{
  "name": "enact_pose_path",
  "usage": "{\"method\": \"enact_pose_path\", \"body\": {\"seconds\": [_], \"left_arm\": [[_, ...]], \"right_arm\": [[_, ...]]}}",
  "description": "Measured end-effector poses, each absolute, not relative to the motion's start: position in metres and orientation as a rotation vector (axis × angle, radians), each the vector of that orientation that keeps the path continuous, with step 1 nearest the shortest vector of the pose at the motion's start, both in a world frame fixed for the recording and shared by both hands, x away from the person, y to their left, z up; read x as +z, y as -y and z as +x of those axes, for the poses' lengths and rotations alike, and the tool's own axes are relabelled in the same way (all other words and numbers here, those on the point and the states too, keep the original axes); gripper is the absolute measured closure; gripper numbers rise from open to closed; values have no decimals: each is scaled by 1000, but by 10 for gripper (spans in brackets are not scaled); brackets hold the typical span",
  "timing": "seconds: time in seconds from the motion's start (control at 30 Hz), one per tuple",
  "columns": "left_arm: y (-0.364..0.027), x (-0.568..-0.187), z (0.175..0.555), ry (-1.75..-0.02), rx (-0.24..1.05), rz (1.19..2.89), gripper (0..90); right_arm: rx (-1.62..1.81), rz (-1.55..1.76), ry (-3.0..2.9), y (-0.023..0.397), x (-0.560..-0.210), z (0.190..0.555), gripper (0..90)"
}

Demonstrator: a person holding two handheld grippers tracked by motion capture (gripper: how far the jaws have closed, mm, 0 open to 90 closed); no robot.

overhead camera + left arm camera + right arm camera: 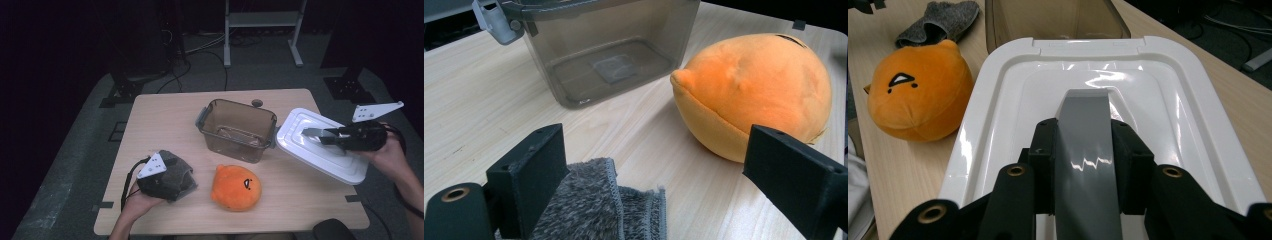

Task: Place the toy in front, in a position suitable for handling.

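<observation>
At the table's right edge, the right gripper pinched the grey handle of the white lid, held tilted. Levelling it squarely over the open container would probably suit best; the left gripper stood spread by the grey cloth.

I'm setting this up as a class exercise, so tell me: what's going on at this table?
A person works with a gripper in each hand. The right gripper is shut on the grey handle of a white lid, holding it tilted just right of the open, clear brown container. The left gripper rests open over a grey fuzzy cloth at the near left of the wooden table. An orange plush toy lies in front of the container, untouched.
</observation>
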State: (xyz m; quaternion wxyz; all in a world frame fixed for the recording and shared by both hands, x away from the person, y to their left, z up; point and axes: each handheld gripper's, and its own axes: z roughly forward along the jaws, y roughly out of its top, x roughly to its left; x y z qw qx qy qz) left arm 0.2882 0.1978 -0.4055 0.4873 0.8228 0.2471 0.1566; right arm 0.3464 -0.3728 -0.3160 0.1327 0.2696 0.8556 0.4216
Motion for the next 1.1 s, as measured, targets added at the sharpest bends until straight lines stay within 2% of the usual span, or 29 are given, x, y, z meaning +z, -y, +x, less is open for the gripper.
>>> {"method": "enact_pose_path", "body": {"seconds": [0.47, 1.1], "left_arm": [[-199, -405, 288, -605, 385, 1996, 92], [-200, -403, 289, -604, 387, 1989, 92]], "right_arm": [[1226, 849, -2506, 388, -348, 339, 660], [1249, 927, -2541, 385, -399, 344, 660]]}}
